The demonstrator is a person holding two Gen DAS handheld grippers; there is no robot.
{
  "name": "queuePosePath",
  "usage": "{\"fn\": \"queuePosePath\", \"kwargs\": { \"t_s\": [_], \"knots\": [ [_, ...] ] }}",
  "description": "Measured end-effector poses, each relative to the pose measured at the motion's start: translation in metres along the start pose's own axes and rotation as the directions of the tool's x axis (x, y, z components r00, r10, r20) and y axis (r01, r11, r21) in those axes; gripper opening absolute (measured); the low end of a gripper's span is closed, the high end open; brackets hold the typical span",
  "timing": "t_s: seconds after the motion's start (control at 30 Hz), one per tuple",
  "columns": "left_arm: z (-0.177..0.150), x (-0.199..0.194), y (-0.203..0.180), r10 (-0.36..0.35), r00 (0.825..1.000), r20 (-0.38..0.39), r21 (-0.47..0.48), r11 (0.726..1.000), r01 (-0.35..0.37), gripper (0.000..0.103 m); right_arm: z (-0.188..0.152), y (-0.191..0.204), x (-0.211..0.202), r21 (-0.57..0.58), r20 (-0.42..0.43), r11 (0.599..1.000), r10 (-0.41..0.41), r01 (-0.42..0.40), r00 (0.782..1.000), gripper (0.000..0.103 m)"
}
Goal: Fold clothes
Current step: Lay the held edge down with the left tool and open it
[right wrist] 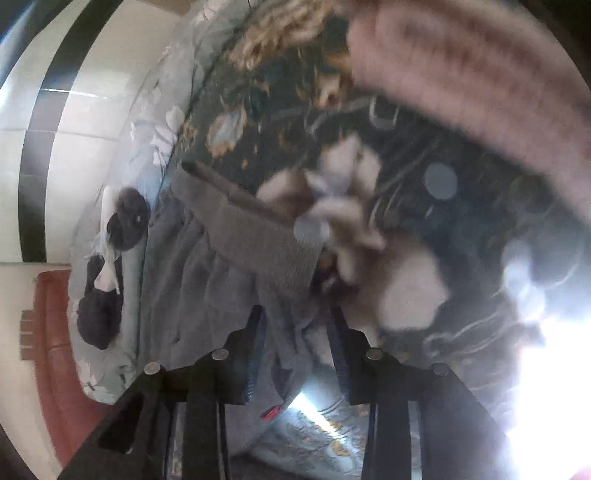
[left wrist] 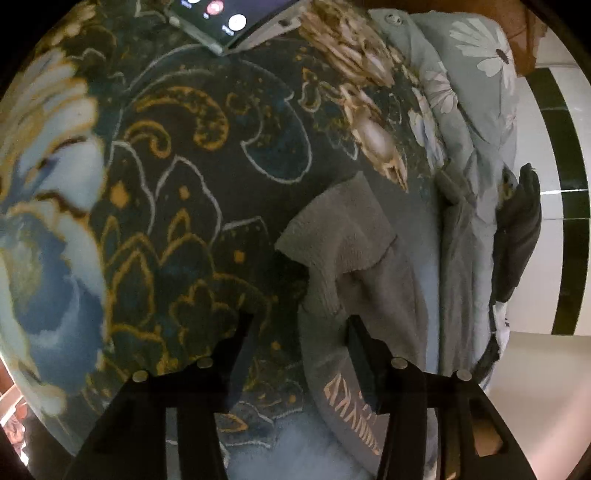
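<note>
two handheld grippers hang over a grey sweatshirt on a floral blanket.

the left gripper [left wrist: 299, 325] stands with its jaws apart, nothing pinched; one finger [left wrist: 360, 354] lies over the grey sweatshirt [left wrist: 354, 251], the other over the dark floral blanket [left wrist: 177, 177]. the sweatshirt's fleecy inside is turned up, with pale lettering [left wrist: 352, 413] near the finger. the right gripper [right wrist: 295, 321] has its jaws partly open with grey cloth [right wrist: 258, 251] bunched between them; whether the pads press on it cannot be told in the blur. beyond lie a pale blue flowered quilt [left wrist: 476, 110], a dark garment [left wrist: 517, 229] at its edge, and a phone [left wrist: 221, 18] on the blanket.
</note>
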State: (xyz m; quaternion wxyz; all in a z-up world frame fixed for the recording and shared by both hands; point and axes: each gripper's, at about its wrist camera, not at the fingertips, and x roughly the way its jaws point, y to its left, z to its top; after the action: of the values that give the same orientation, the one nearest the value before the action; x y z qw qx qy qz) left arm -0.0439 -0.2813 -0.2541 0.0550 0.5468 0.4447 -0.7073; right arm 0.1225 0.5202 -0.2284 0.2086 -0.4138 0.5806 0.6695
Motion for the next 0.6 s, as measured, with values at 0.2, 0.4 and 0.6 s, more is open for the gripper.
{"fn": "queuePosePath", "kwargs": {
  "t_s": [0.2,0.4,0.6],
  "knots": [
    [-0.003,-0.004,-0.005,0.034,0.999,-0.005,-0.011,0.999,-0.034,0.054,-0.003,0.0,0.015,0.027,-0.021,1.0,0.005,-0.005,1.0,0.035],
    [-0.001,-0.028,-0.002,0.048,0.999,0.018,-0.014,0.999,-0.047,0.056,0.009,-0.005,-0.011,-0.007,0.023,1.0,-0.011,0.011,1.0,0.035],
    [0.016,-0.045,-0.02,0.023,0.998,0.054,0.012,1.0,-0.023,0.059,0.026,0.015,-0.043,-0.061,0.118,0.997,-0.04,0.047,0.992,0.035]
  ]
}}
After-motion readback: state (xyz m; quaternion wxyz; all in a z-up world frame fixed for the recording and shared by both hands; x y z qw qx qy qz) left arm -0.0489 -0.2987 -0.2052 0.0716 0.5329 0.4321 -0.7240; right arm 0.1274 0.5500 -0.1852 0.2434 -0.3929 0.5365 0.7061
